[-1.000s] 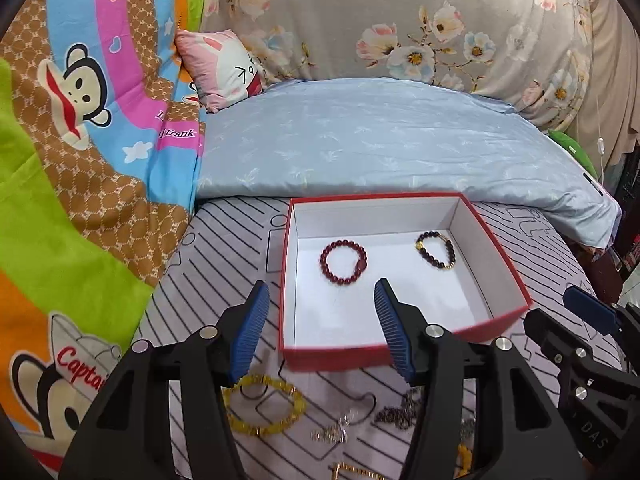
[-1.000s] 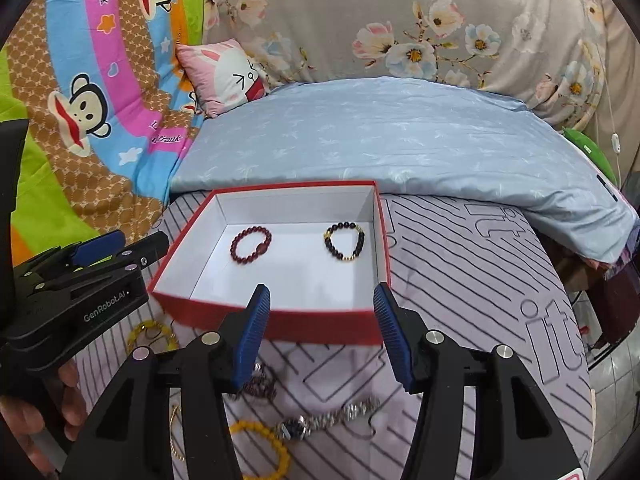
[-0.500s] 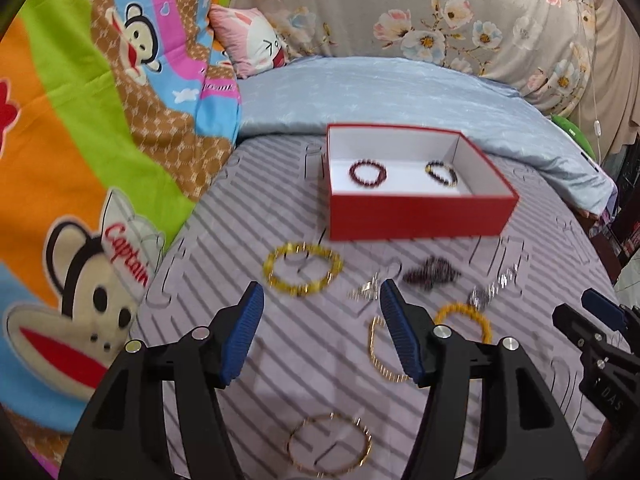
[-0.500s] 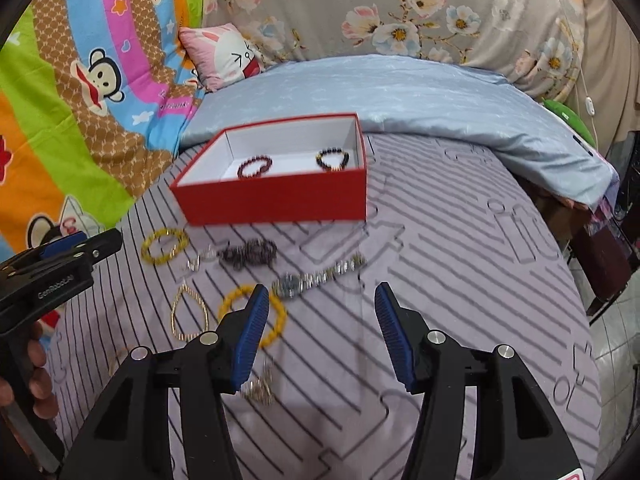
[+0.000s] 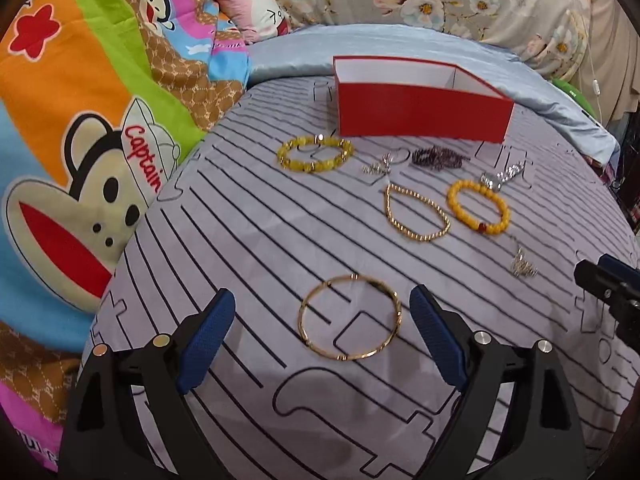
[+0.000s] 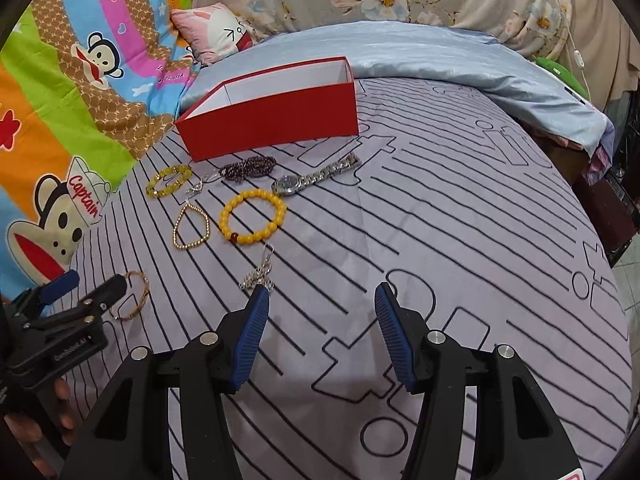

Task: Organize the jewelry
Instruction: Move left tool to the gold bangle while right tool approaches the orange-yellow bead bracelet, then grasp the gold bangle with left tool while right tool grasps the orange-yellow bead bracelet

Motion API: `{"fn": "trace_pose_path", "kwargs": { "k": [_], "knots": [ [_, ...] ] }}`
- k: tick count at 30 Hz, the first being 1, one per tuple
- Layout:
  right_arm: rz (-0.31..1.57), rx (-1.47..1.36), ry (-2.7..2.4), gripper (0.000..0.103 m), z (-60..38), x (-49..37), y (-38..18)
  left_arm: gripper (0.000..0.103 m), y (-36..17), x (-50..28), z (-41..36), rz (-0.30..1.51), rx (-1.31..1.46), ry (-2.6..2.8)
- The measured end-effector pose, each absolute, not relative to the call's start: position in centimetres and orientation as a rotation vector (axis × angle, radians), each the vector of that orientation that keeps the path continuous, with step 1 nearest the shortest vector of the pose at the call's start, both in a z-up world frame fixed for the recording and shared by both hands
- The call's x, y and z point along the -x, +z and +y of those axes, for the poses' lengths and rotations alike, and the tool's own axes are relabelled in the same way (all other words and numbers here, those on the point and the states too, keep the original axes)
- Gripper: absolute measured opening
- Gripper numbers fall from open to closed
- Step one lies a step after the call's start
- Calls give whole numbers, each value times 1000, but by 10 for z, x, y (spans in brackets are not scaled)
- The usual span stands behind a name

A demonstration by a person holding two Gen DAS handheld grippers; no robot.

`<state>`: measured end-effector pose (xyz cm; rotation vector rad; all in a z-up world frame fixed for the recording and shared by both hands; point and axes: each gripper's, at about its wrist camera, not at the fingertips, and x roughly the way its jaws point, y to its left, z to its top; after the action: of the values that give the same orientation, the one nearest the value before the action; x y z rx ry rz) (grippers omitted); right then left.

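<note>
A red box (image 5: 420, 114) with a white inside stands at the far side of the striped bed; it also shows in the right wrist view (image 6: 272, 120). Jewelry lies in front of it: a yellow bead bracelet (image 5: 316, 155), a dark bead strand (image 5: 438, 158), a gold chain (image 5: 416, 214), an orange bead bracelet (image 6: 253, 218), a silver watch (image 6: 316, 179) and a silver chain (image 6: 258, 270). A gold bangle (image 5: 350, 324) lies just ahead of my open, empty left gripper (image 5: 320, 336). My right gripper (image 6: 318, 328) is open and empty, with the silver chain at its left fingertip.
A pale blue quilt (image 6: 420, 52) lies behind the box, with a pink pillow (image 6: 218, 32) and floral bedding beyond. A cartoon monkey blanket (image 5: 100, 120) covers the left side. The bed edge drops off at the right (image 6: 616, 256).
Both grippers have pulled back and down from above the box to low over the bed. The bracelets inside the box are now hidden behind its front wall.
</note>
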<state>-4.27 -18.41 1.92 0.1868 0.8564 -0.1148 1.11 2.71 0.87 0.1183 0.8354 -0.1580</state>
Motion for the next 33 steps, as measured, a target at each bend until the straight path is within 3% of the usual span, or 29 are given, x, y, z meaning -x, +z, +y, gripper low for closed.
{"fn": "trace_pose_path", "kwargs": {
  "k": [14, 20, 24, 33],
  "knots": [
    [873, -189, -110, 55, -178, 48, 12, 87, -14, -18, 33, 913, -79, -164],
    [880, -189, -104, 55, -177, 46, 12, 77, -12, -19, 28, 907, -91, -186],
    [879, -186, -102, 55, -177, 45, 13, 60, -10, -20, 24, 896, -93, -209],
    [883, -188, -99, 55, -177, 40, 16, 60, -7, -23, 24, 894, -63, -217]
  ]
}}
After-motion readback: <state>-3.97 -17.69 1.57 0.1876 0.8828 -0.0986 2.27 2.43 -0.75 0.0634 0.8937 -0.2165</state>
